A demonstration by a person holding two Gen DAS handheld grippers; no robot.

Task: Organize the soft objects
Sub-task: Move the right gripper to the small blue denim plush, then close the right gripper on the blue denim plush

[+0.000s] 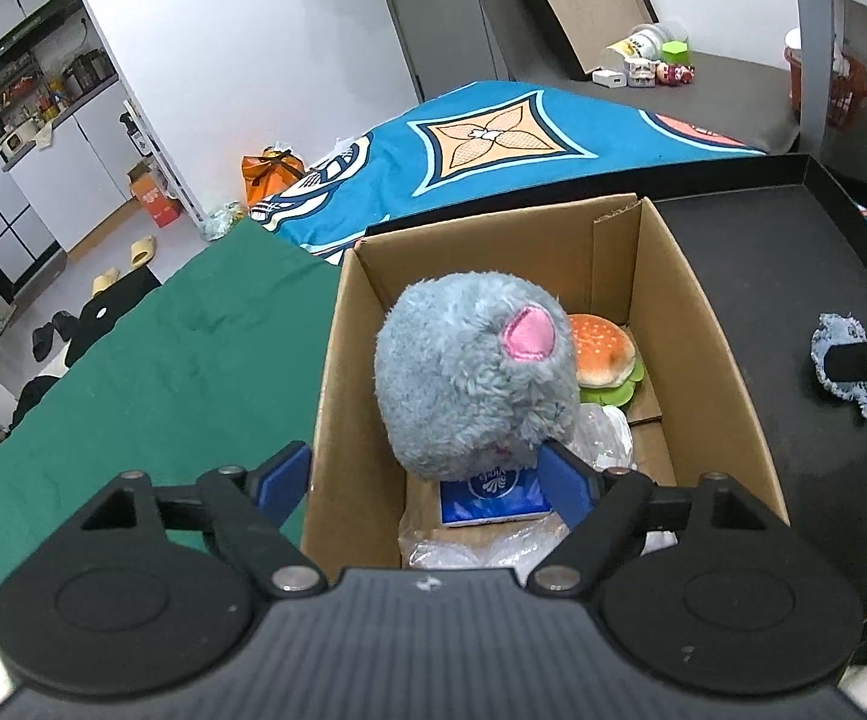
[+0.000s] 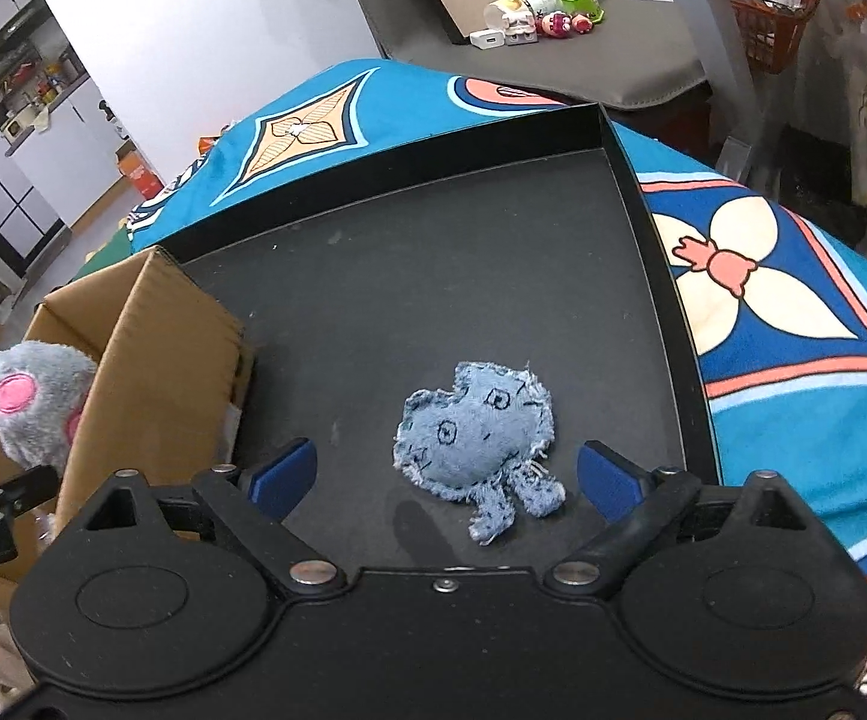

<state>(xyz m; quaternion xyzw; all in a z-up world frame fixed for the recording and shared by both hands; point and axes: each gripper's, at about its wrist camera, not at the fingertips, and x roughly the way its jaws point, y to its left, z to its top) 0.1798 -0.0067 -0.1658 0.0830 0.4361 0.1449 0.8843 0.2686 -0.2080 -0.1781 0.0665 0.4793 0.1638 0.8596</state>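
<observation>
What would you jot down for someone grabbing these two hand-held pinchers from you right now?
Left gripper: open, at the cardboard box, touching nothing.
Right gripper: open, above the denim toy, not gripping it.
Done: grey plush and burger plush are in the box.
Left: the denim toy lies alone on the black tray; it probably goes into the box next.

Both fisheye views were evenly and brightly lit by soft indoor light, with only faint shadows. Straight lines bowed strongly toward the edges, and the far corners were slightly soft. The near centre stayed sharp, without motion blur or glare.
</observation>
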